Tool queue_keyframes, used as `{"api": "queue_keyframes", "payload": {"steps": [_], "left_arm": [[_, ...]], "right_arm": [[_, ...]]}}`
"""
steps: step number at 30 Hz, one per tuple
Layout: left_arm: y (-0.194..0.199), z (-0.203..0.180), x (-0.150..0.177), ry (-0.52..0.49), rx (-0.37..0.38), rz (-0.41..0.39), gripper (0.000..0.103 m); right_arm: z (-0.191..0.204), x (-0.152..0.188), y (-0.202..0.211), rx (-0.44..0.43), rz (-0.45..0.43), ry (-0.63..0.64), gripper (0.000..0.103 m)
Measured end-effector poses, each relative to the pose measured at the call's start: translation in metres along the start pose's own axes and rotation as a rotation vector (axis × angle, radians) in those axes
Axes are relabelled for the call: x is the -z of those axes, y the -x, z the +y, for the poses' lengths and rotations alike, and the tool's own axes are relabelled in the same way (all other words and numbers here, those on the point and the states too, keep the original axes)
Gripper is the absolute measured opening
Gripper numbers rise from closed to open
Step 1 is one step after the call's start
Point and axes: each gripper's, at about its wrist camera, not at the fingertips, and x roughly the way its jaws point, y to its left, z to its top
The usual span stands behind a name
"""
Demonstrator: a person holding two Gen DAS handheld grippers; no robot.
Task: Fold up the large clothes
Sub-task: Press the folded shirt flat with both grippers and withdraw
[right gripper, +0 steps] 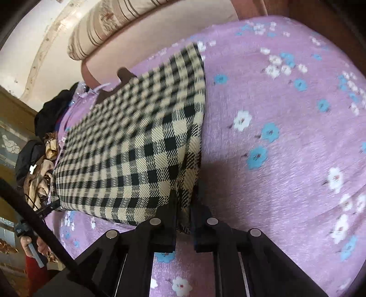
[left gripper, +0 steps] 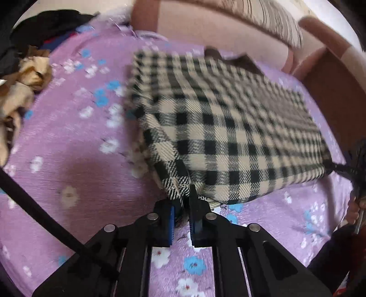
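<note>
Both my jaws are clamped on the checked garment's [left gripper: 219, 128] near corners above the bed [left gripper: 68, 146]. My left gripper [left gripper: 185, 203] sees tan clothes [left gripper: 25, 86]; my right gripper [right gripper: 185, 205] sees striped pillows [right gripper: 103, 25].

floral purple bedspread [left gripper: 68, 160] — striped pillow [right gripper: 109, 20]

no readable text, no labels, no brands, no numbers in either view
</note>
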Motion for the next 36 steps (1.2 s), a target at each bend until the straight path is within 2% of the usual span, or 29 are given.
{"api": "queue_keyframes", "payload": {"steps": [3, 7, 10, 12, 14, 15, 16, 17, 18, 19, 22, 25, 29, 32, 34, 36], "left_arm": [[0.020, 0.010, 0.006, 0.043, -0.014, -0.022, 0.007], [0.011, 0.025, 0.020, 0.085, -0.160, 0.033, 0.007], [0.012, 0.039, 0.024, 0.135, -0.243, 0.029, 0.007], [0.024, 0.046, 0.020, 0.189, -0.214, -0.014, 0.007], [0.037, 0.046, 0.016, 0.214, -0.194, -0.088, 0.008], [0.043, 0.042, 0.014, 0.205, -0.184, -0.121, 0.014], [0.047, 0.036, 0.012, 0.194, -0.179, -0.148, 0.027], [0.052, 0.028, 0.013, 0.177, -0.172, -0.179, 0.036], [0.056, 0.019, 0.012, 0.156, -0.165, -0.211, 0.050], [0.058, 0.005, 0.012, 0.124, -0.158, -0.244, 0.055], [0.046, -0.025, 0.002, 0.050, -0.129, -0.239, 0.056], [0.018, -0.053, -0.006, -0.006, -0.099, -0.172, 0.056], [-0.013, -0.069, -0.011, -0.005, -0.097, -0.116, 0.056], [-0.027, -0.072, -0.013, -0.014, -0.152, -0.104, 0.056], [-0.032, -0.071, -0.012, -0.024, -0.166, -0.092, 0.056], [-0.036, -0.067, -0.010, -0.036, -0.177, -0.091, 0.057]], "right_arm": [[-0.005, -0.001, 0.015, 0.003, -0.030, -0.006, 0.006], [-0.023, 0.003, 0.016, 0.128, -0.014, -0.033, 0.006], [-0.042, 0.005, 0.026, 0.168, -0.047, -0.109, 0.007], [-0.049, 0.002, 0.040, 0.152, -0.112, -0.153, 0.007], [-0.040, -0.004, 0.049, 0.135, -0.175, -0.146, 0.007], [-0.034, -0.006, 0.053, 0.124, -0.210, -0.130, 0.009], [-0.025, -0.007, 0.055, 0.112, -0.245, -0.106, 0.018], [-0.013, -0.007, 0.055, 0.104, -0.275, -0.071, 0.025], [-0.005, -0.007, 0.053, 0.096, -0.290, -0.040, 0.040], [0.012, -0.006, 0.047, 0.089, -0.295, 0.018, 0.045], [0.045, -0.002, 0.024, 0.078, -0.240, 0.129, 0.045], [0.073, 0.002, -0.002, 0.049, -0.179, 0.190, 0.045], [0.100, 0.007, -0.032, 0.043, -0.144, 0.260, 0.044], [0.107, 0.011, -0.047, 0.103, -0.130, 0.305, 0.044], [0.098, 0.009, -0.053, 0.177, -0.122, 0.293, 0.043], [0.083, 0.005, -0.051, 0.215, -0.124, 0.267, 0.042]]}}
